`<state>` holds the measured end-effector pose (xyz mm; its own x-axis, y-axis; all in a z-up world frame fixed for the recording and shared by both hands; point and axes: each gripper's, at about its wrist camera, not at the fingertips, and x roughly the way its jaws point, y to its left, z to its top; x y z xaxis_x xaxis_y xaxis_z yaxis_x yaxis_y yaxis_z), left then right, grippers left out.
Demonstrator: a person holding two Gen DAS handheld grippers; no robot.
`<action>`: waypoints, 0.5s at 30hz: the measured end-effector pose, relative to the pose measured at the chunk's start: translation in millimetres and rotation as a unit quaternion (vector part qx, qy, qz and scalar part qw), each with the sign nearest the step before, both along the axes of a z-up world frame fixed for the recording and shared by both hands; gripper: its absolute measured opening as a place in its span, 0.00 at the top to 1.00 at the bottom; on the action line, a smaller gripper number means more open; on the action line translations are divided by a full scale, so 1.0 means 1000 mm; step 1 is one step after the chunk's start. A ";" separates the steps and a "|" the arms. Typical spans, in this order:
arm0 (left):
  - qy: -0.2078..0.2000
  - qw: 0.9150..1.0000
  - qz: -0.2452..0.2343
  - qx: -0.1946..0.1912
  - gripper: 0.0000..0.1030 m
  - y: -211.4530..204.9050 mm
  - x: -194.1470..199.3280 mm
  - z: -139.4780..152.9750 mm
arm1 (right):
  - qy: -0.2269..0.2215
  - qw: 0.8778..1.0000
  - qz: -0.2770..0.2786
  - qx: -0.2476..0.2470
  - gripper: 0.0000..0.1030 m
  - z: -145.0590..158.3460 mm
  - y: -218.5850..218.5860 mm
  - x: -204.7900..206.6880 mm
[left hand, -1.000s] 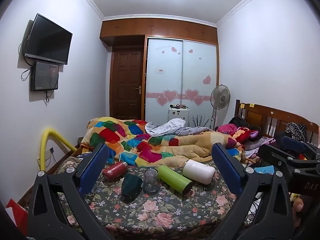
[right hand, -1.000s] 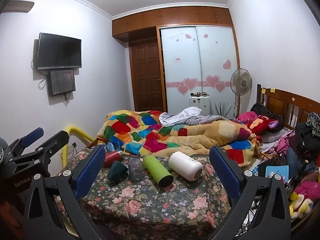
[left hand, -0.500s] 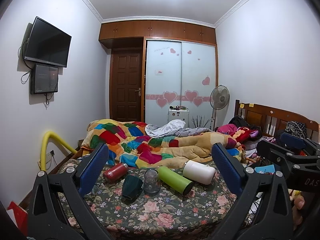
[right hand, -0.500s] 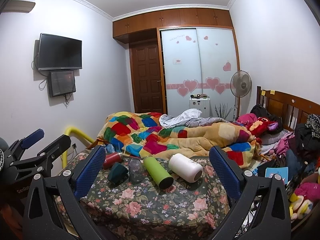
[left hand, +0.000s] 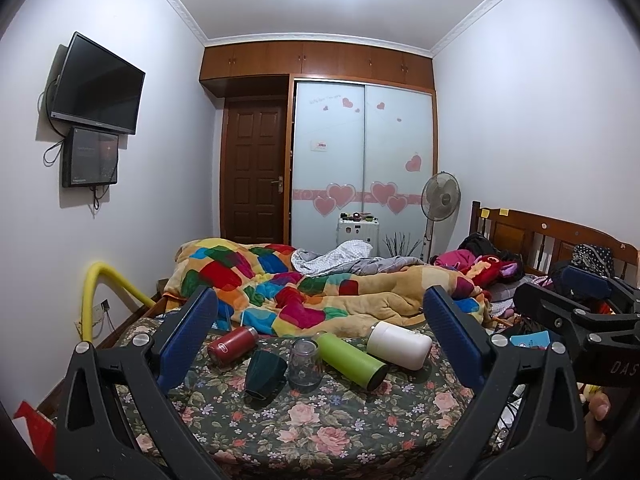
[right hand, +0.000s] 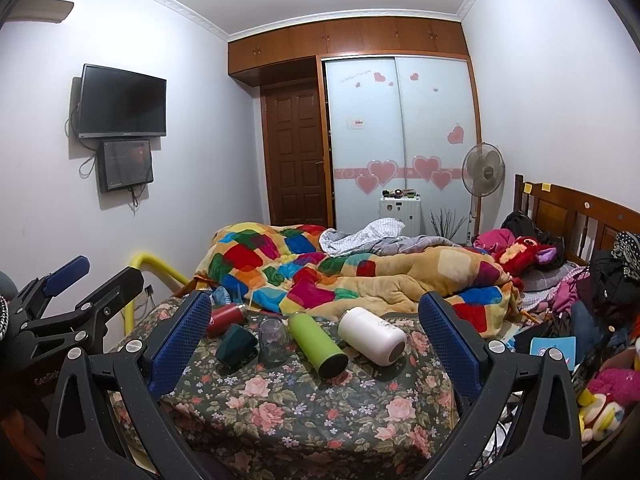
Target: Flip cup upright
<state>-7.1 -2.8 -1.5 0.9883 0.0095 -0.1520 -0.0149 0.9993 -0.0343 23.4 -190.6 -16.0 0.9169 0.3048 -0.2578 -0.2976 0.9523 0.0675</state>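
Observation:
Several drinking vessels sit on the floral bedspread (left hand: 320,432). A red flask (left hand: 232,345), a dark green cup (left hand: 264,372), a green bottle (left hand: 352,360) and a white bottle (left hand: 400,345) lie on their sides. A clear glass (left hand: 305,365) stands upside down between the dark cup and the green bottle. The same row shows in the right wrist view: dark cup (right hand: 237,345), glass (right hand: 273,340), green bottle (right hand: 318,344), white bottle (right hand: 372,336). My left gripper (left hand: 320,332) and right gripper (right hand: 315,328) are both open and empty, held back from the row.
A colourful patchwork quilt (left hand: 312,292) is heaped behind the cups. A yellow padded rail (left hand: 108,284) runs along the left bed edge. Clothes and toys (right hand: 592,304) pile at the right by the wooden headboard (right hand: 580,216).
Both views have tilted up slightly, so the cups sit lower in frame. The cups have not moved and both grippers stay open.

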 end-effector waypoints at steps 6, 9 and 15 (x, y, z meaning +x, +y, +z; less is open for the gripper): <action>0.000 1.000 0.002 -0.002 0.00 0.001 0.000 -0.001 | 0.000 1.000 0.000 -0.001 0.00 0.000 0.000 0.000; 0.000 1.000 0.002 -0.002 0.00 0.002 0.000 -0.001 | 0.000 1.000 0.000 0.000 0.00 0.000 0.001 0.000; 0.000 1.000 0.002 -0.003 0.00 0.002 0.000 0.000 | 0.000 1.000 0.000 -0.001 0.00 0.000 0.001 0.000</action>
